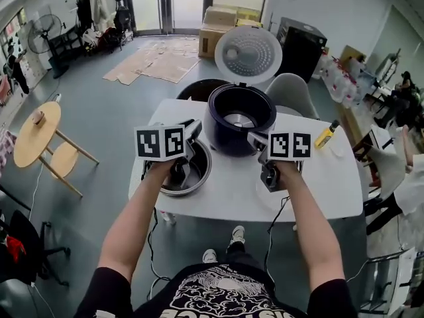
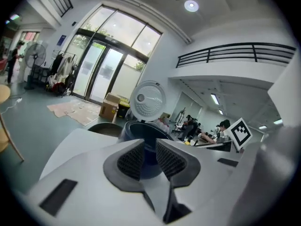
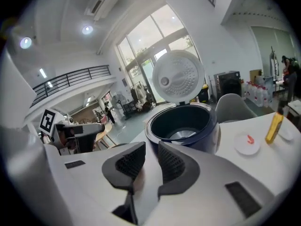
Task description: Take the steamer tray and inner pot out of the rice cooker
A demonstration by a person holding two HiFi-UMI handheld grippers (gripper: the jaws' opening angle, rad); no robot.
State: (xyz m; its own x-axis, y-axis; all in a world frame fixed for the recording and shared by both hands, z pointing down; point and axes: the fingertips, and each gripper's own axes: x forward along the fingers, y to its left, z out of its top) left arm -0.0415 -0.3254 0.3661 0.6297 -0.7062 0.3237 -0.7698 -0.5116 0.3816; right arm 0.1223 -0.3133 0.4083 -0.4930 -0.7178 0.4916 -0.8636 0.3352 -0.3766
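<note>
Inner pot (image 1: 207, 165) out on white table (image 1: 318, 184), left of hollow rice cooker (image 1: 240, 119). Likely thin rigid metal, light, slick: pinch rim. Left gripper (image 2: 150, 157), right gripper (image 3: 151, 161): jaws narrowly parted, empty. Steamer tray unseen.

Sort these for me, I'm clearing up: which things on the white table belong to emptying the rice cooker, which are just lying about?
Job: dark blue rice cooker with open white lid; round silver metal pot beside it.
Lying about: yellow bottle; small white round dish.
</note>
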